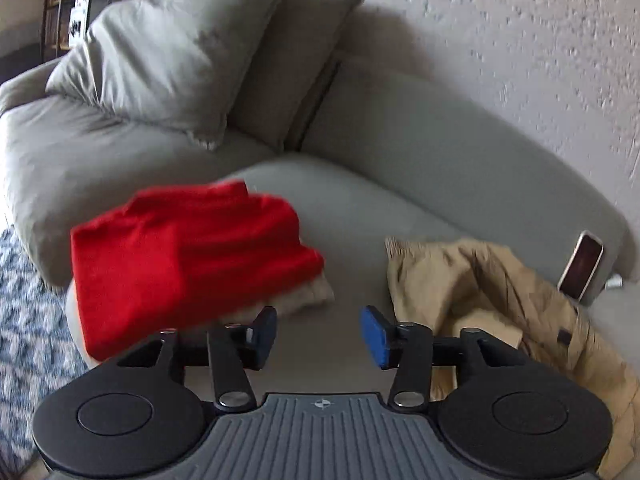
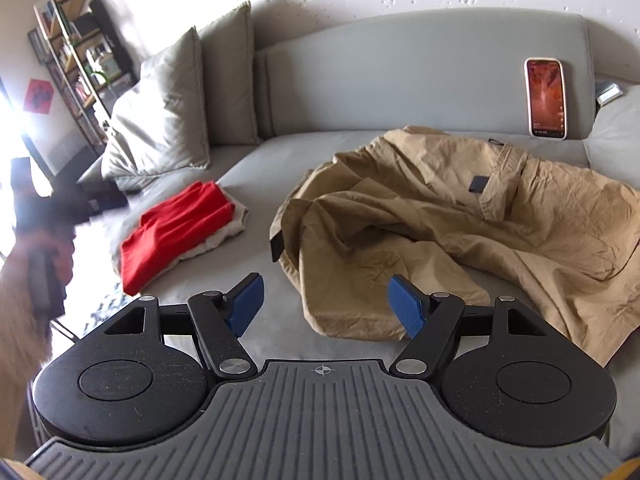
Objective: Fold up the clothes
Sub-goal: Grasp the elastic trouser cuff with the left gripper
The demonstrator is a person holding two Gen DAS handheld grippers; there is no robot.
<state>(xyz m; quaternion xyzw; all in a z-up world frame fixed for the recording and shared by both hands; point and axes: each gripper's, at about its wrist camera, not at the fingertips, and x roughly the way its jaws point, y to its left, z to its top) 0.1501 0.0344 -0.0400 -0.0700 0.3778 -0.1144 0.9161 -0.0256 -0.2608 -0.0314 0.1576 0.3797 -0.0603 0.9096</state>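
A red top [image 2: 176,228] lies folded on a pale cloth [image 2: 228,230]. Beside them, tan pants [image 2: 460,232] lie crumpled.

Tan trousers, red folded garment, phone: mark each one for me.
tan trousers [image 2: 460,224]: right wrist view, on the crumpled middle.
red folded garment [image 2: 176,228]: right wrist view, on its top layer.
phone [image 2: 546,98]: right wrist view, on the lit screen.

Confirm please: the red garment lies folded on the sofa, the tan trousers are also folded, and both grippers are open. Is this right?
Not quite. The tan trousers lie crumpled and unfolded, as the right wrist view shows. The red garment is folded on the sofa, and the left gripper and right gripper are open.
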